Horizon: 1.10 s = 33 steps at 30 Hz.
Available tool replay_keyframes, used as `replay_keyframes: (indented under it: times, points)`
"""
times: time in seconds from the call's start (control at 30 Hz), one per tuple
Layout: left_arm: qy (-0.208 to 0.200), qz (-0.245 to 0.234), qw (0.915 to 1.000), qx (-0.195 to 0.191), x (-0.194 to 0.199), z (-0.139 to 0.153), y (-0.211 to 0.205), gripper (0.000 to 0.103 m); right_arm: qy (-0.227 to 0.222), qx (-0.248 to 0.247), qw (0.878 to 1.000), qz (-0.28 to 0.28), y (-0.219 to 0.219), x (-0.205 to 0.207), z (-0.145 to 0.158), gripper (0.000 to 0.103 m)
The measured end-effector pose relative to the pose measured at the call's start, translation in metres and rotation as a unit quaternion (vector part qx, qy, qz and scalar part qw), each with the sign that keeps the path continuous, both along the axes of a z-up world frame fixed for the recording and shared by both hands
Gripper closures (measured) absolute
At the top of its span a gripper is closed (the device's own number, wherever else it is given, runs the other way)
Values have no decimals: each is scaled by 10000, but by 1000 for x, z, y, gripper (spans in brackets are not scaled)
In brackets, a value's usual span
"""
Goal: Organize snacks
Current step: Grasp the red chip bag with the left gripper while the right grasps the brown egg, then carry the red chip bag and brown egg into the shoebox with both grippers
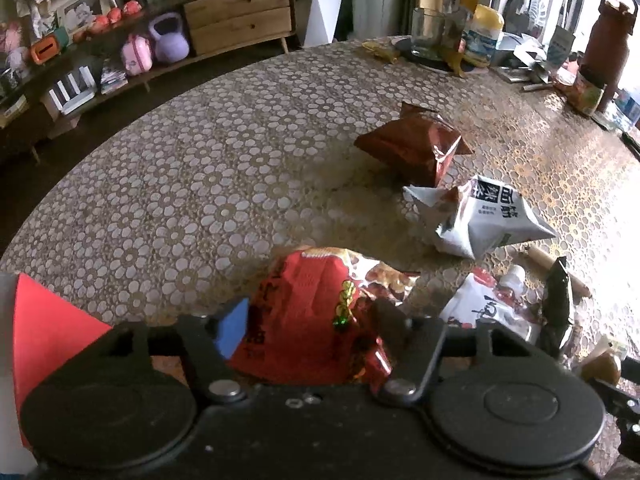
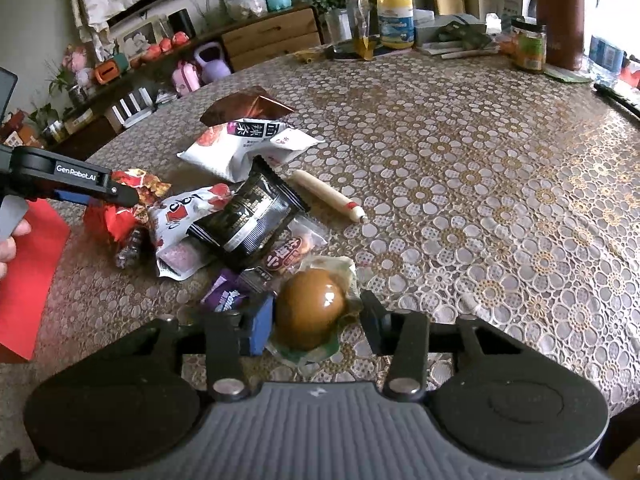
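**Both tools clamped on snacks at the near rim**

We see the left tool (image 1: pixel 308 320) grasping the red bag (image 1: pixel 304 312), and the right tool (image 2: pixel 316 320) grasping the wrapped egg (image 2: pixel 310 308), pads against its sides. Taking the egg as landmark: the snack pile lies just behind-left of it, the red bag further left. The sausage (image 2: pixel 328 196), behind the egg, runs diagonally, red tip rightward. Right of the egg the lace-covered worktop (image 2: pixel 500 200) is bare; jars crowd its far rim. A sideboard (image 1: pixel 240 16) stands beyond.
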<state>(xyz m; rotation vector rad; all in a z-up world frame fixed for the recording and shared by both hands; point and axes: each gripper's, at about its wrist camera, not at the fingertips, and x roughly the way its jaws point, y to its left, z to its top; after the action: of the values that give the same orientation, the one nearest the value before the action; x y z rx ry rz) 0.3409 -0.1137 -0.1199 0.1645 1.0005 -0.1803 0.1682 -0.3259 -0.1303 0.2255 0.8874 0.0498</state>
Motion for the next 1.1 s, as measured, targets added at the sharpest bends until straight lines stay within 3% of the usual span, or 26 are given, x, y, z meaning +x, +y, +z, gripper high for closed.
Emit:
replay_keyframes:
  times: [0.23,0.5,1.1]
  points:
    - [-95,215,9997,-82,-4,5,11,51,-30,-40,10000,-20,2,-5,4,61]
    - [-228,371,9987,-272,-15,24,24,53,-193,-77,9998,26,6,-16,25,61]
    - [-710,328,9944,-713,-85,94,50,53,-801,-253,9957,400,44,-59,106,61]
